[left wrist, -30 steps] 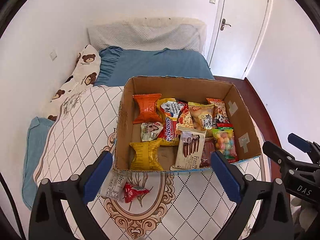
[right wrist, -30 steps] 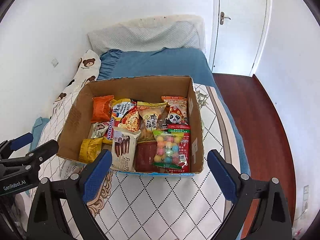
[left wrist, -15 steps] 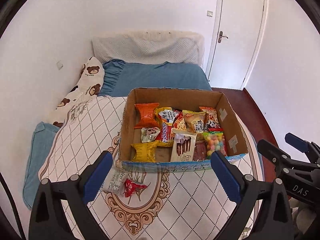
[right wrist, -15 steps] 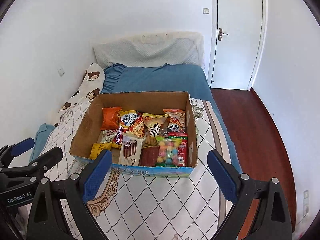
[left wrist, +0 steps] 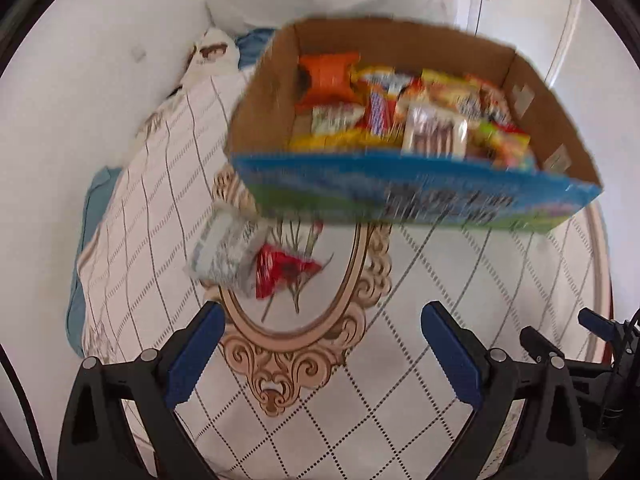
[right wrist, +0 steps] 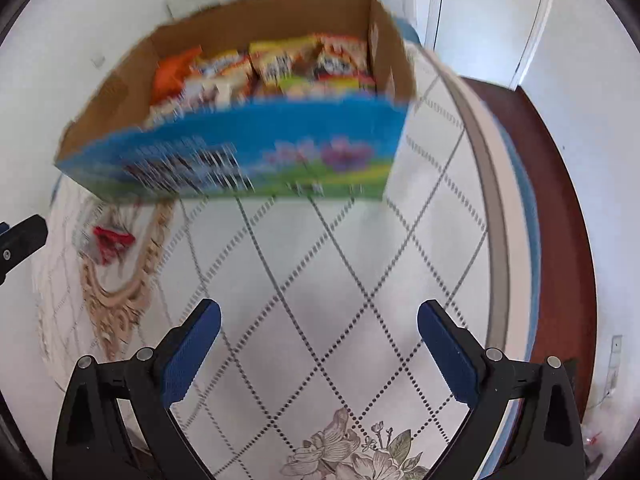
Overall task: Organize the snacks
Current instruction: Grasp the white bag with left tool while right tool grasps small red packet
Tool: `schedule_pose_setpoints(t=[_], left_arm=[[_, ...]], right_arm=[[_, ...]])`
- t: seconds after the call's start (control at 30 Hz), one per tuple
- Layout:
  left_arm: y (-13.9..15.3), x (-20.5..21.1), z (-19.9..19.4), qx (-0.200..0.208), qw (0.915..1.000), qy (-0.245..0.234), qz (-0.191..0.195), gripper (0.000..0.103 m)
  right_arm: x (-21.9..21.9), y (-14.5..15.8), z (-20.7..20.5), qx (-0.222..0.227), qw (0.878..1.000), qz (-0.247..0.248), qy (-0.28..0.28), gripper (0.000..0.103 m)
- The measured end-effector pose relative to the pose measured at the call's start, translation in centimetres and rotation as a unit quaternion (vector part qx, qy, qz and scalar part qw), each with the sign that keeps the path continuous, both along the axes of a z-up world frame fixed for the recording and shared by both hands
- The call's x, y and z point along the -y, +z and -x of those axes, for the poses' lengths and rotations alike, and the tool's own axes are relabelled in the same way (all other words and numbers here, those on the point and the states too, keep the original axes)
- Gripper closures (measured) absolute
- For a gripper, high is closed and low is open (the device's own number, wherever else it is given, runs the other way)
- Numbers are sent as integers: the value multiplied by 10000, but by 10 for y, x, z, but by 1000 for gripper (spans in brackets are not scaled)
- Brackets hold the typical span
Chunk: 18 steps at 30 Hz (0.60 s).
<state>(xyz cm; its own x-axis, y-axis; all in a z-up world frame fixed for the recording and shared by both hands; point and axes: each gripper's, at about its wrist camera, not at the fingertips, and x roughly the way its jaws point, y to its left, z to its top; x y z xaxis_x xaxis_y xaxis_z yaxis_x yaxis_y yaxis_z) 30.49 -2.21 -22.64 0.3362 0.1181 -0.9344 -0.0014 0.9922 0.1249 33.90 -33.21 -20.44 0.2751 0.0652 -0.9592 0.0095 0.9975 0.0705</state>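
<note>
A cardboard box (left wrist: 412,196) (right wrist: 256,152) with a blue printed front stands on the quilted bed cover, filled with several snack packets (left wrist: 400,112) (right wrist: 280,68). Outside it, by its front left corner, lie a silver-white packet (left wrist: 224,250) and a red packet (left wrist: 280,270) (right wrist: 110,242). My left gripper (left wrist: 322,354) is open and empty, low over the cover just short of those two packets. My right gripper (right wrist: 318,354) is open and empty too, in front of the box. Both views are blurred by motion.
The bed cover (right wrist: 320,264) has a diamond pattern with an ornate oval motif (left wrist: 296,320). A bear-print pillow (left wrist: 212,50) lies at the back left. A white door (right wrist: 492,8) and dark wood floor (right wrist: 560,168) are to the right of the bed edge.
Both grippers have dropped and tipped downward toward the bed; the box now sits high in each view and the two loose packets are much closer to the left gripper.
</note>
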Motion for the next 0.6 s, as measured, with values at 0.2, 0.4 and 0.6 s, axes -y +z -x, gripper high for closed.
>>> schedule_pose_setpoints(t=[0.2, 0.4, 0.6], left_arm=[[-56, -25, 12, -674, 9965, 478, -93, 2], [-42, -72, 10, -434, 9965, 697, -153, 2], [-27, -132, -6, -265, 9966, 773, -39, 2]], right_arm=[[7, -82, 4, -731, 9972, -106, 65, 0], [18, -97, 0, -711, 9954, -290, -565, 0], [-8, -54, -6, -702, 9930, -805, -506, 30]])
